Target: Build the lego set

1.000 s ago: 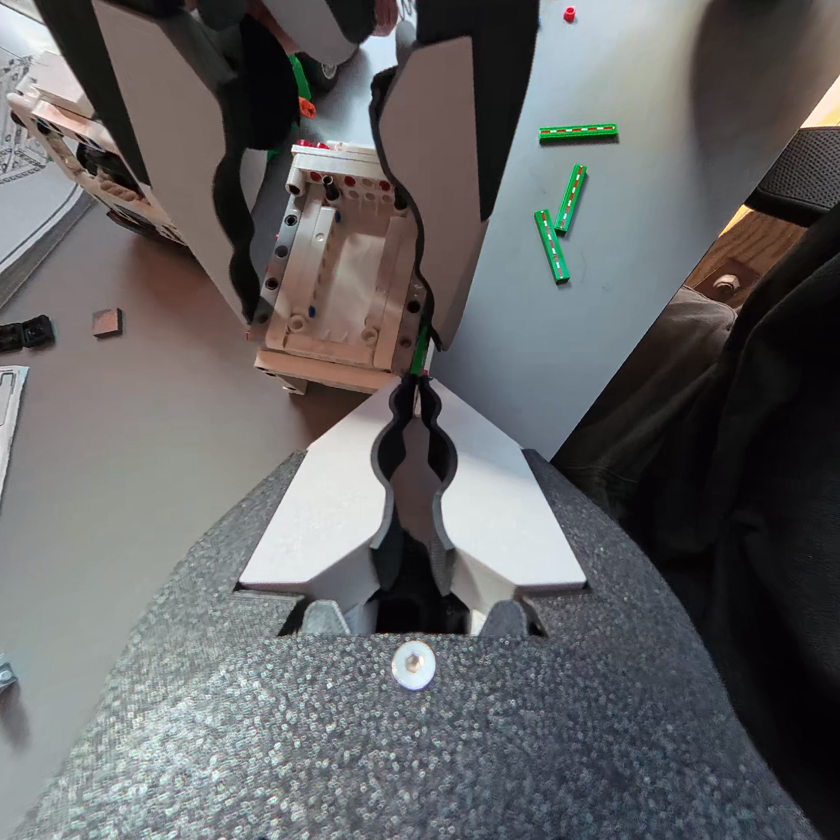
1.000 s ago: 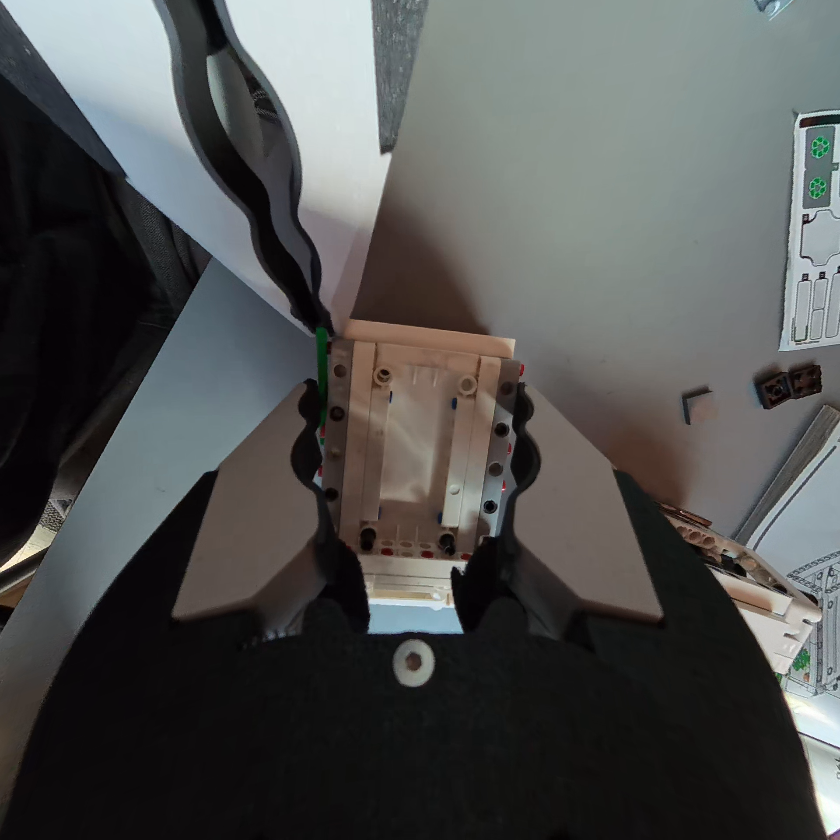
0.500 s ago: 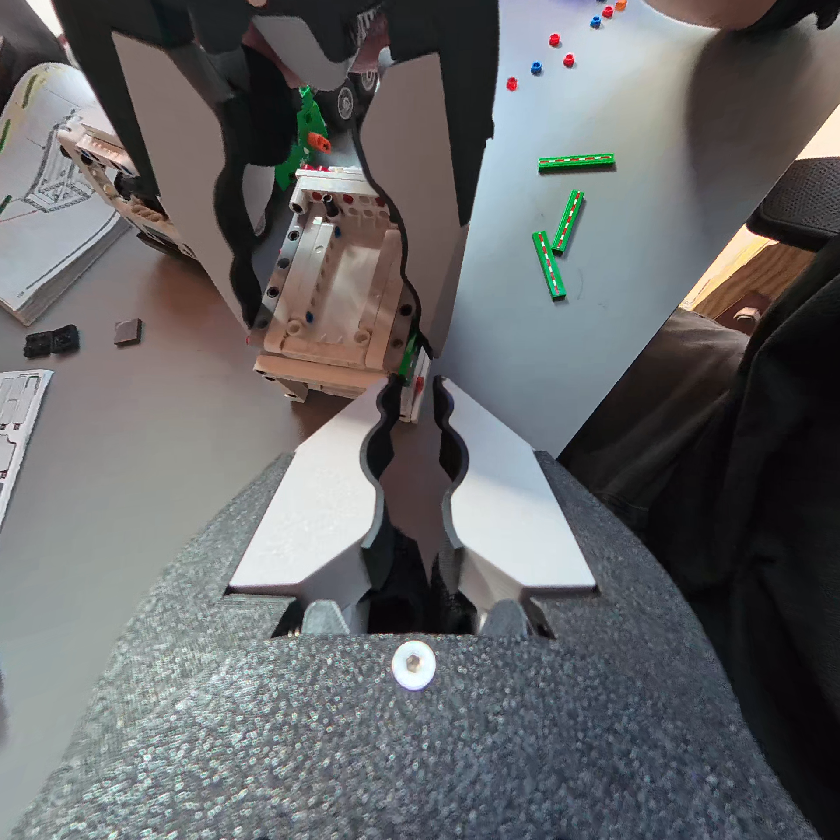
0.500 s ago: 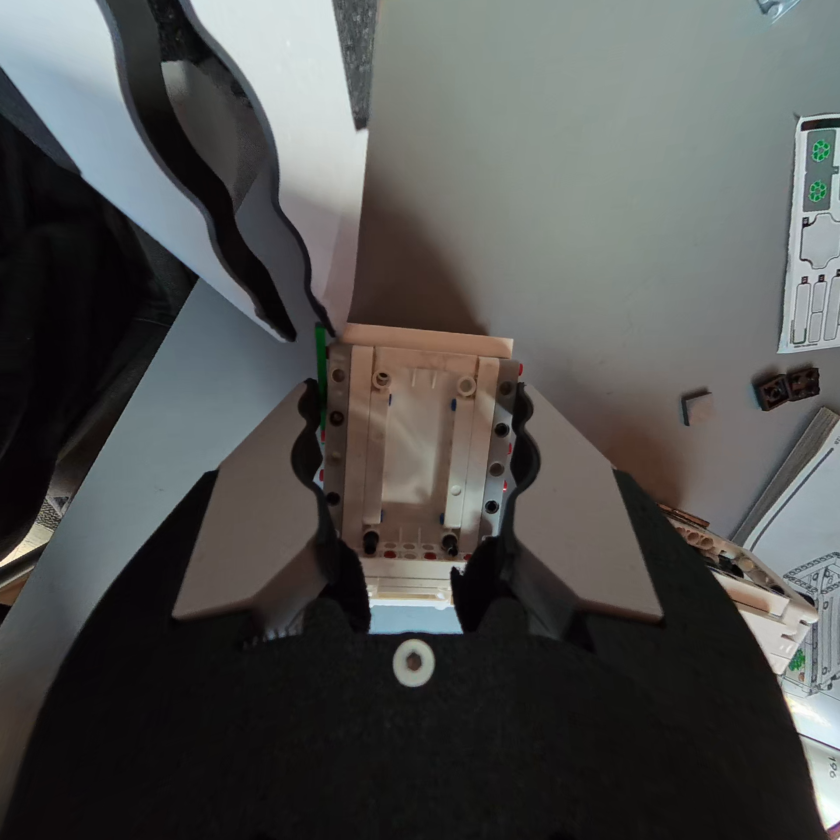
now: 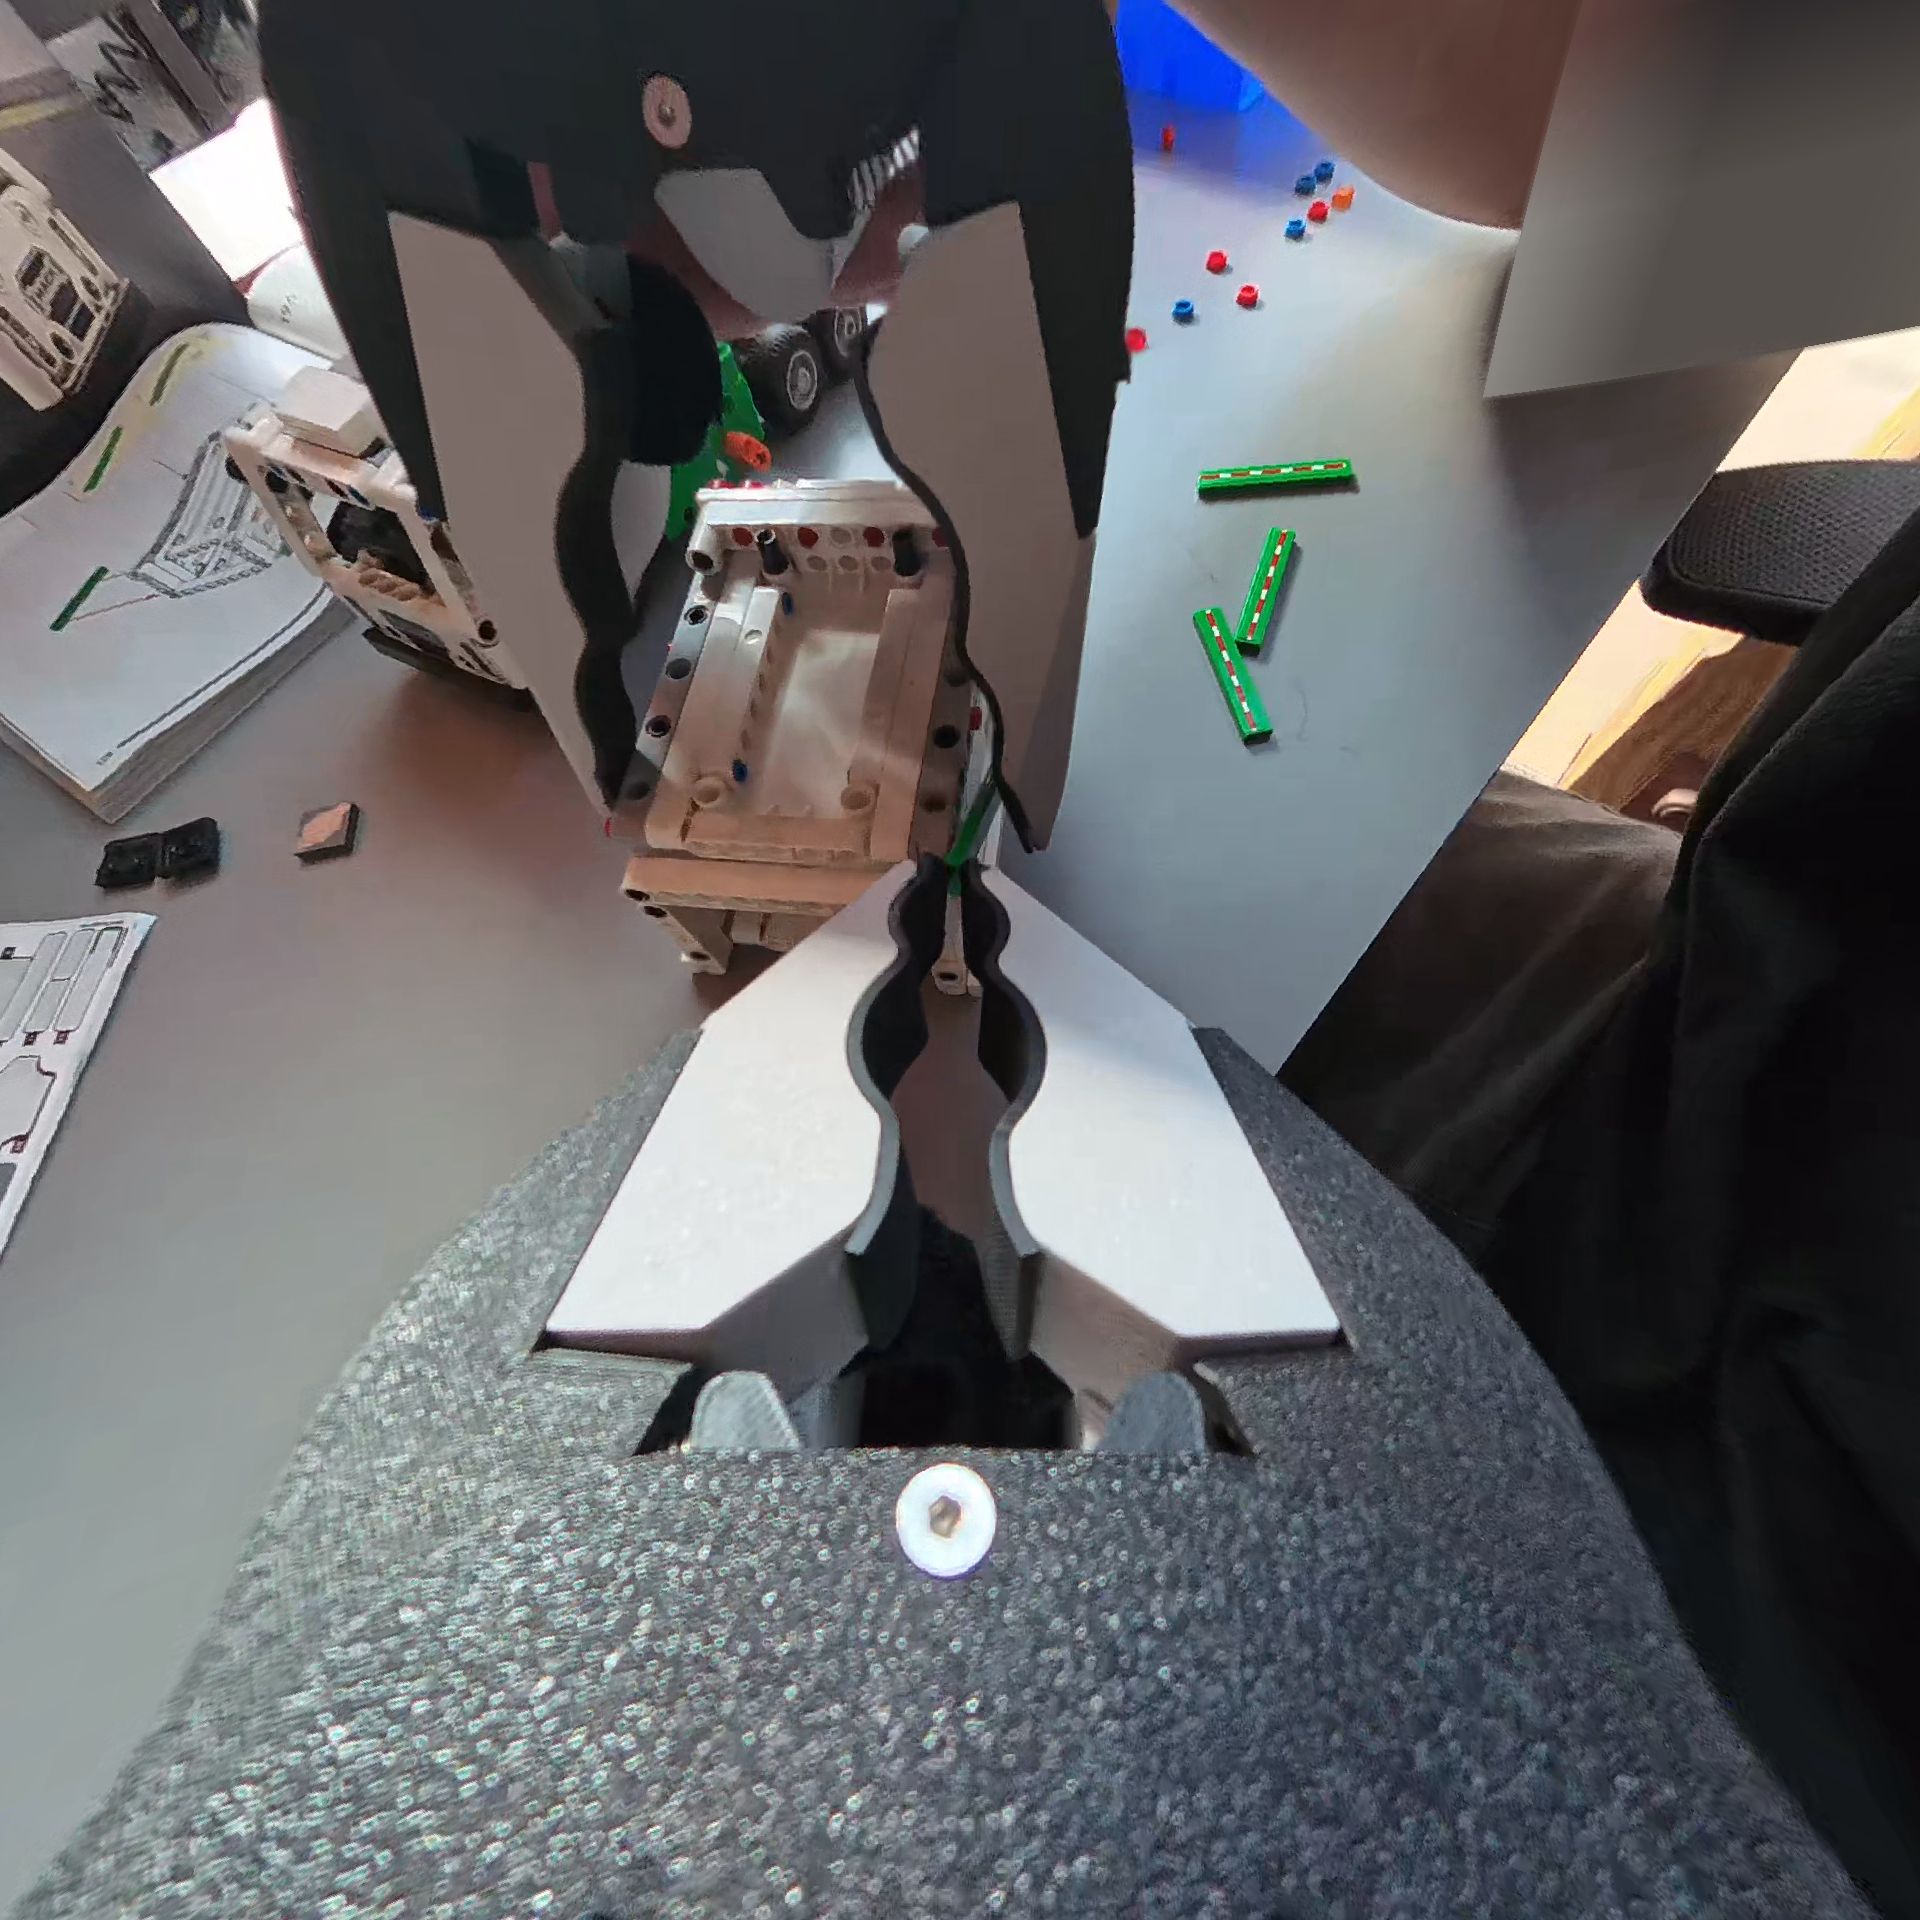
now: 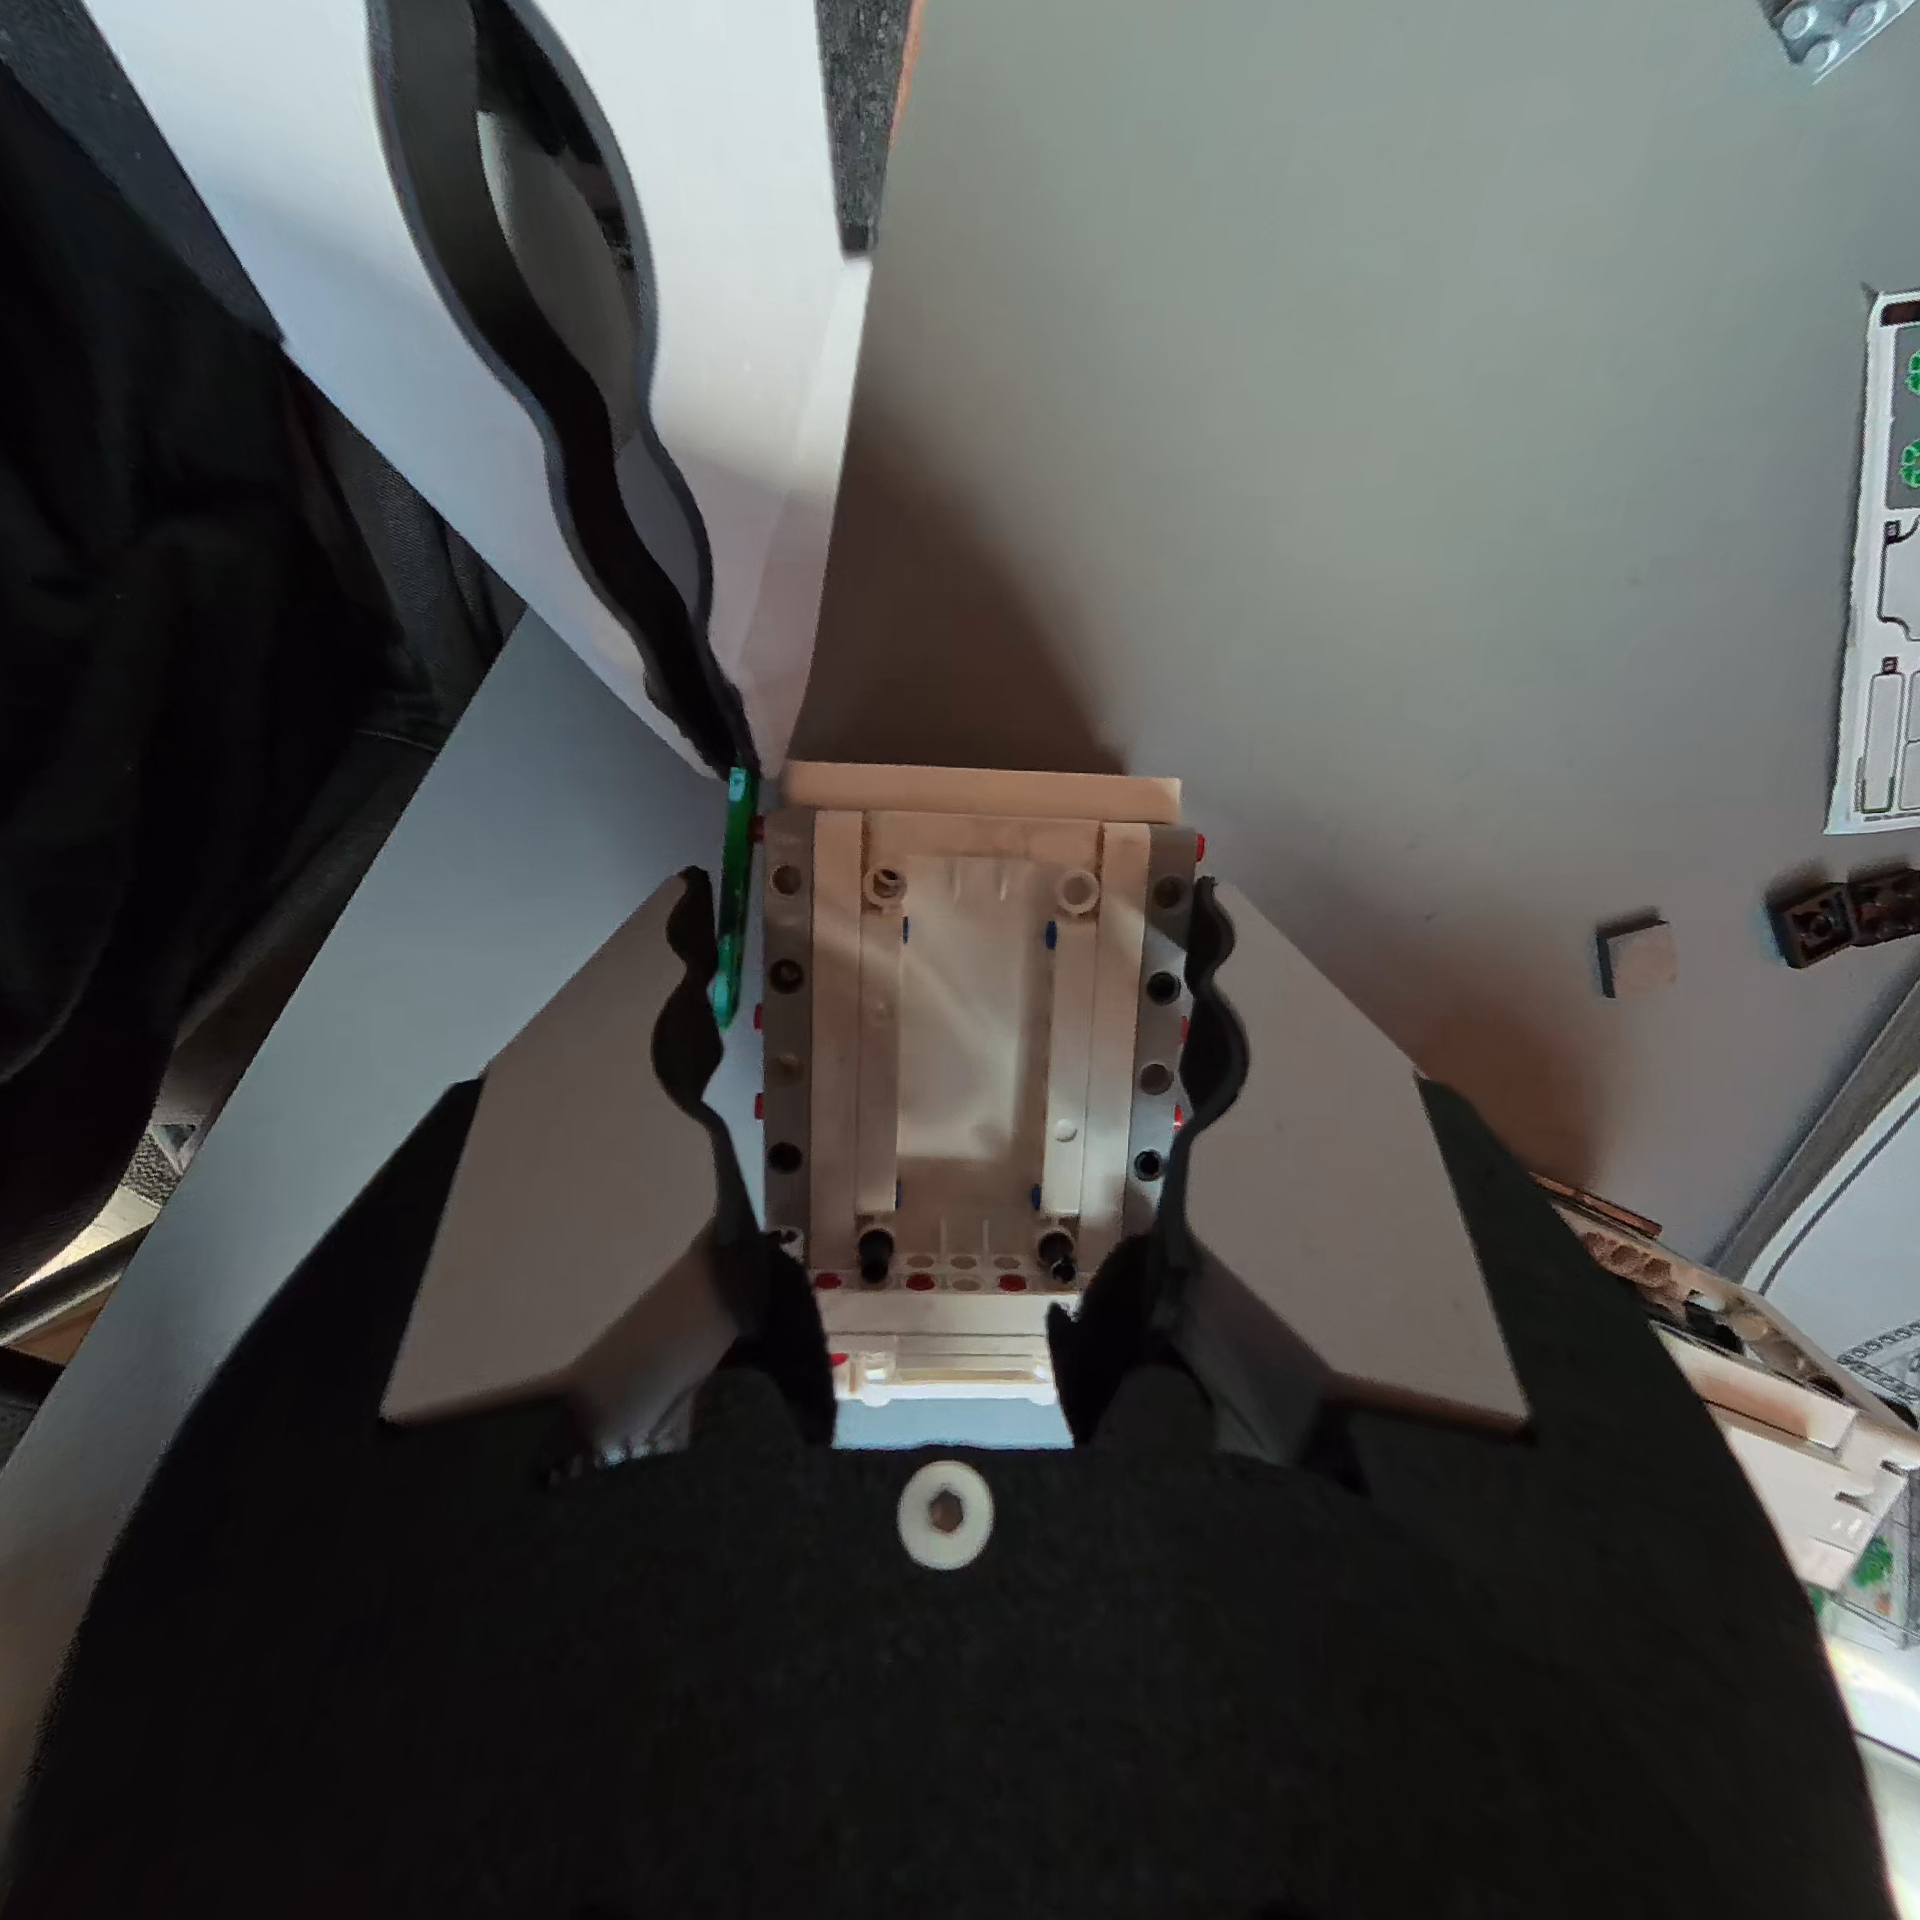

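Note:
A white and grey lego box frame (image 5: 810, 717) stands on the grey table (image 5: 312, 1143). My right gripper (image 6: 940, 904) is shut on the box frame (image 6: 966, 1049), one finger on each long side. In the left wrist view it reaches down from the top (image 5: 810, 800). My left gripper (image 5: 948, 883) is shut on the end of a thin green tile (image 5: 968, 826), which lies along the frame's outer side. In the right wrist view the green tile (image 6: 736, 904) stands against the frame's left wall, between it and my right gripper's left finger (image 6: 681, 997).
Three loose green striped tiles (image 5: 1262, 587) and small red and blue studs (image 5: 1247, 296) lie at the right. An instruction booklet (image 5: 156, 582), a second white assembly (image 5: 364, 540), black pieces (image 5: 156, 852), a tan tile (image 5: 327, 831) and a sticker sheet (image 5: 52, 997) lie left. The table edge (image 5: 1351, 987) runs close on the right. One gripper's finger ends stand about 4 centimeters off the other's.
Half a second ago my left gripper was open and drawn back from the green tile. Now it is shut on the tile's end again. The right gripper keeps its hold on the frame.

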Demonstrator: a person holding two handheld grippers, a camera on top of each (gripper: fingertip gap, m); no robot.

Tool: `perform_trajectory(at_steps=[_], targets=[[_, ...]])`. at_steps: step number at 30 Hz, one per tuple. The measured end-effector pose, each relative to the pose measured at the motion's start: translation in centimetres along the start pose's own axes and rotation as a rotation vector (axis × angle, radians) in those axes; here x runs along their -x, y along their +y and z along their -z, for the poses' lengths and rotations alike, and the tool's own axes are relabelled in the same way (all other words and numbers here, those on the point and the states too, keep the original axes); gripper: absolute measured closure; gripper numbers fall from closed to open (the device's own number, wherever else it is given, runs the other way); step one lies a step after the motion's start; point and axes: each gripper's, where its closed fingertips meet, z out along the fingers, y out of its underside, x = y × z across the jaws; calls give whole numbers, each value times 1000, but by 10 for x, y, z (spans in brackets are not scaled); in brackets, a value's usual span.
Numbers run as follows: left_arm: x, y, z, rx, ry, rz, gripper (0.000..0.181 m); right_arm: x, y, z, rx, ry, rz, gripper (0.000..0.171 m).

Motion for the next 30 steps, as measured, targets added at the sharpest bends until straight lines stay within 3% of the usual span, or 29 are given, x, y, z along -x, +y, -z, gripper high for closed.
perform_trajectory(at_steps=[30], targets=[[2, -3, -10, -102, -125, 95, 179, -7, 1, -1, 8, 11, -57, 88]])
